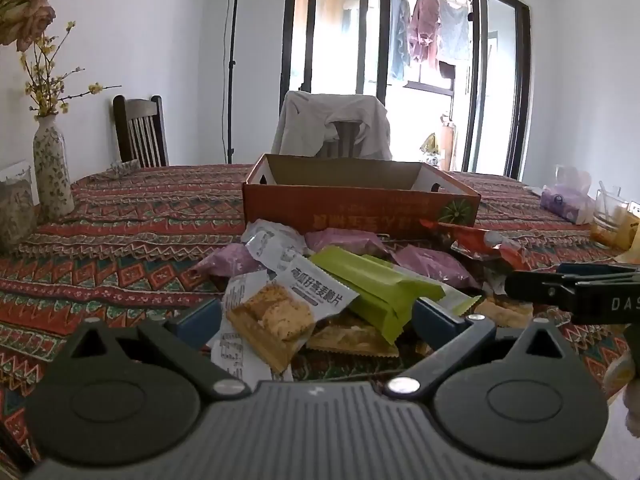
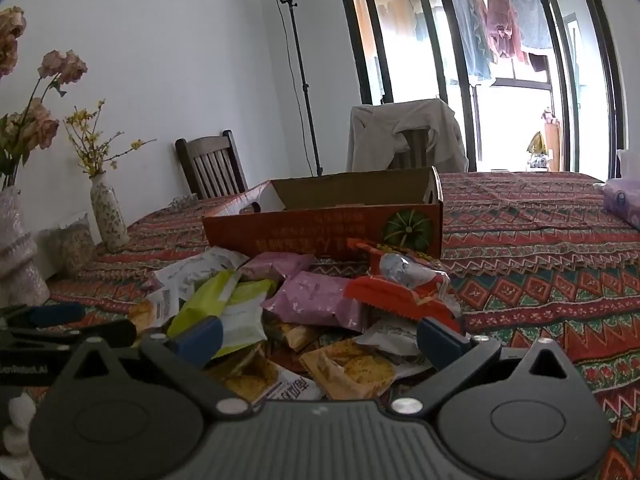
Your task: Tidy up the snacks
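Note:
A heap of snack packets lies on the patterned tablecloth before an orange cardboard box [image 1: 360, 206] [image 2: 324, 228] with an open top. In the left wrist view a white cracker packet [image 1: 280, 304] and a green packet [image 1: 372, 284] lie between the wide-apart fingers of my left gripper [image 1: 320, 318], which is open and holds nothing. Purple packets [image 1: 432, 266] lie behind. In the right wrist view my right gripper [image 2: 320, 334] is open above tan cracker packets [image 2: 348, 368], with a purple packet [image 2: 316, 300], a red packet [image 2: 400, 296] and a green packet [image 2: 224, 300] just ahead.
A floral vase [image 1: 52, 168] [image 2: 108, 212] and a jar stand at the table's left edge. A tissue pack [image 1: 564, 200] and a glass [image 1: 608, 208] are at the right. Chairs [image 1: 140, 132] [image 2: 408, 136] stand behind the table. The other gripper's side [image 1: 576, 288] shows at right.

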Demonstrator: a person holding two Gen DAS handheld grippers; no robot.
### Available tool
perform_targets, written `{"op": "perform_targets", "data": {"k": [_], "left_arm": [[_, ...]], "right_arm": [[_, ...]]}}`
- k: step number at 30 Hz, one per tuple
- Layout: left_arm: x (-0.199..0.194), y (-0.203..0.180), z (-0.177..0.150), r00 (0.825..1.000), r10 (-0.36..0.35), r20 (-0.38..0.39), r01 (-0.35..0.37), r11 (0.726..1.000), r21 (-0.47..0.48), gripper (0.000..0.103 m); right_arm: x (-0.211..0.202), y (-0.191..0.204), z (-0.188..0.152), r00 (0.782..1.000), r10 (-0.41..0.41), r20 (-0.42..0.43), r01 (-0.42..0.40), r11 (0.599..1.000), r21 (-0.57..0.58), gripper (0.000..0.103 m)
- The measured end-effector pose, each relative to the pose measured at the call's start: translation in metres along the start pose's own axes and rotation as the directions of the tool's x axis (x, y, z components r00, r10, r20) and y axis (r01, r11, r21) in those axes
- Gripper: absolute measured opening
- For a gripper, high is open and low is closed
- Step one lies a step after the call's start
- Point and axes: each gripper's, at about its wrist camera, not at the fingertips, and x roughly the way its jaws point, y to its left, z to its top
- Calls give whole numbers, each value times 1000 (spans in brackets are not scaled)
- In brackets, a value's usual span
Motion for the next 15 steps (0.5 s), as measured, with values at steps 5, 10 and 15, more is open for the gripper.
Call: {"op": "perform_targets", "data": {"k": [5, 10, 15], "left_arm": [[1, 1, -1, 1000, -3, -2, 3, 1000, -4, 103], [3, 2, -3, 1000, -5, -1, 5, 1000, -9, 103], [3, 2, -4, 1000, -10, -1, 10, 1000, -13, 103]], "right_arm": [[-1, -1, 3, 1000, -3, -1, 3, 1000, 0, 103], [3, -3, -2, 1000, -10, 0, 10, 1000, -3, 103], [2, -1, -2, 1000, -10, -6, 10, 1000, -6, 103]]}}
